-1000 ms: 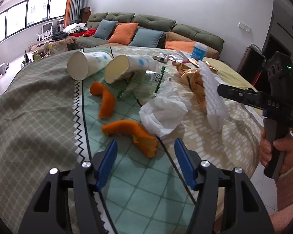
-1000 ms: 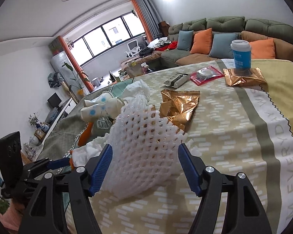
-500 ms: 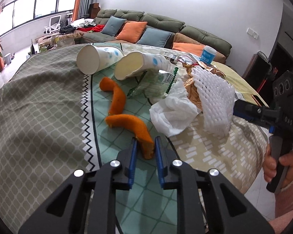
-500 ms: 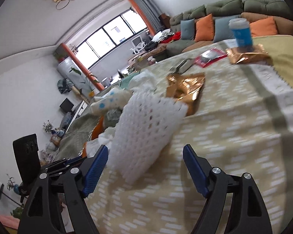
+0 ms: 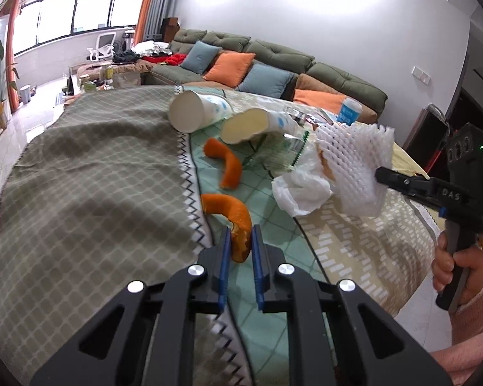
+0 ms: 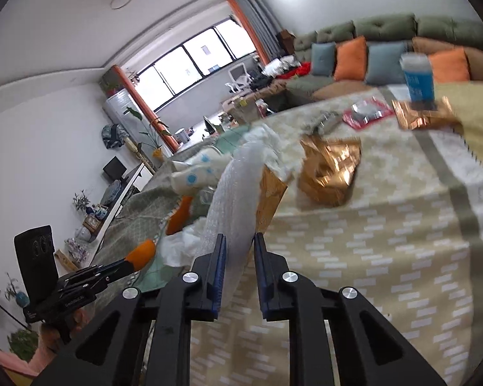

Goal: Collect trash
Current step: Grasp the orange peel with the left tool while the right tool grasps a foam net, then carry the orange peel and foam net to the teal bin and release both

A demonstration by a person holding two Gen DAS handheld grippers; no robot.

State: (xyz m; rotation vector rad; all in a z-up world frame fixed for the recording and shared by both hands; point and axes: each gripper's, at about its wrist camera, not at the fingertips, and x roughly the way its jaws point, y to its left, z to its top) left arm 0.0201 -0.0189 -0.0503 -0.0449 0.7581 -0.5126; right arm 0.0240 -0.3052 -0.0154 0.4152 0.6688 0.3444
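Note:
My left gripper (image 5: 241,244) is shut on the near end of a curved orange peel (image 5: 235,215) on the green checked cloth. My right gripper (image 6: 238,254) is shut on a white foam fruit net (image 6: 233,206), which it holds off the table; the net also shows in the left wrist view (image 5: 354,164). A second orange peel (image 5: 227,162), a crumpled white tissue (image 5: 302,189), two tipped paper cups (image 5: 196,111) and a clear plastic wrapper (image 5: 283,154) lie further back.
Gold foil wrappers (image 6: 330,167), a red packet (image 6: 367,112) and a blue cup (image 6: 417,80) sit on the far side of the table. The table edge (image 5: 412,289) drops off at the right. A sofa (image 5: 273,64) stands behind.
My left gripper closed on the near orange peel. My right gripper closed on the foam net and lifted it off the table.

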